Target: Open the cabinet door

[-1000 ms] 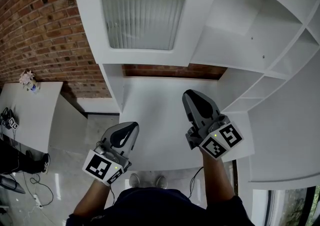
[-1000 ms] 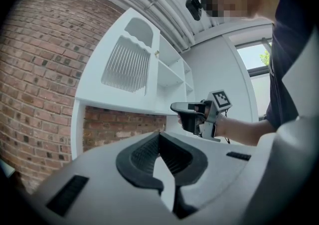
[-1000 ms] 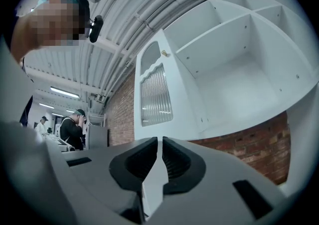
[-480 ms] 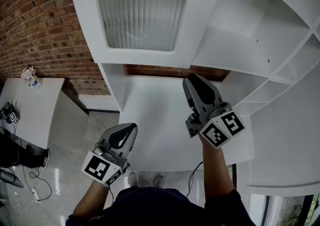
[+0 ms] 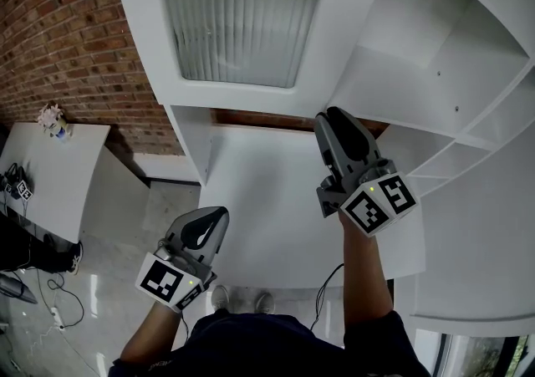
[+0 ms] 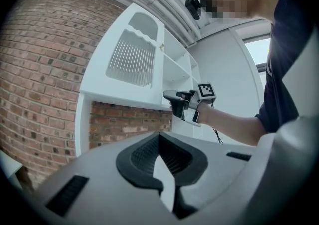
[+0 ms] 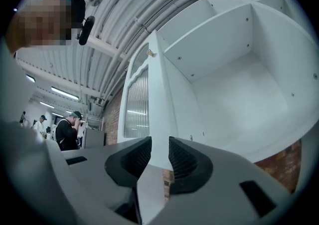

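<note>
The white cabinet door (image 5: 334, 33) with a ribbed glass pane (image 5: 238, 16) stands swung out from the cabinet's bare shelves (image 5: 435, 49). My right gripper (image 5: 334, 120) reaches up just below the door's lower right corner. Its jaws have just been opening, and they stand apart and open in the right gripper view (image 7: 159, 144). The door's white edge (image 7: 158, 114) lines up with the gap, and I see no pad pressing on it. A small knob (image 7: 149, 53) sits high on that edge. My left gripper (image 5: 219, 215) hangs low at the left, shut and empty (image 6: 159, 134).
A white counter (image 5: 267, 200) runs under the cabinet, backed by a brick wall (image 5: 67, 41). At the far left stands a white table (image 5: 58, 175) with a small object (image 5: 52, 120). Cables (image 5: 58, 317) lie on the floor. A person (image 7: 67, 131) stands in the background.
My right gripper has moved up and away from me, toward the lower right corner of the door. The left gripper has stayed where it was.
</note>
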Motion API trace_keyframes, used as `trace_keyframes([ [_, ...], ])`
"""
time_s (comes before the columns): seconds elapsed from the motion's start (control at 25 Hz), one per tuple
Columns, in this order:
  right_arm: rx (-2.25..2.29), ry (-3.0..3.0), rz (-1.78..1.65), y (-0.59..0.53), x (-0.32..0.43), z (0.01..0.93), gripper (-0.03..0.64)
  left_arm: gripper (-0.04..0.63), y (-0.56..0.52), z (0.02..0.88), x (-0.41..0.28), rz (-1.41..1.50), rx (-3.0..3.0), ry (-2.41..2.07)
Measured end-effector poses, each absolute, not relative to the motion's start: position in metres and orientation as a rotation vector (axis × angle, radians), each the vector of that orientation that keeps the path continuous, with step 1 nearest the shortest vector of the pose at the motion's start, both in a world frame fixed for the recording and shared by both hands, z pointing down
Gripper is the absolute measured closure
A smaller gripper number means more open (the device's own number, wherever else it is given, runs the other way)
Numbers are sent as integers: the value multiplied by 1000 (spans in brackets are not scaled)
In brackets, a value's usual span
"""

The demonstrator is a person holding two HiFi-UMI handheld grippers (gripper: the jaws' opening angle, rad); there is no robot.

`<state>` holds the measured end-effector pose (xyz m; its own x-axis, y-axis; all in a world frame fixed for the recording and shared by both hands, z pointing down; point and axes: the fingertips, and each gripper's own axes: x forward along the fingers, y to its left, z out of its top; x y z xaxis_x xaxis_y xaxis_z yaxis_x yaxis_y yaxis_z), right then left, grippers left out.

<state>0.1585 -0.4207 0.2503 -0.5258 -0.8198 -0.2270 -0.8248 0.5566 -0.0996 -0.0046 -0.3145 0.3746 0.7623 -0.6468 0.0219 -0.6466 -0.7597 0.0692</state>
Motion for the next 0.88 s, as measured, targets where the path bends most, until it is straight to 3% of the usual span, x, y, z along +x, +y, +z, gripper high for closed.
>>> trace_keyframes([
  [0.88, -1321, 2547, 13, -446, 163, 241, 474, 588, -324, 355, 9, -60, 2905, -1074],
])
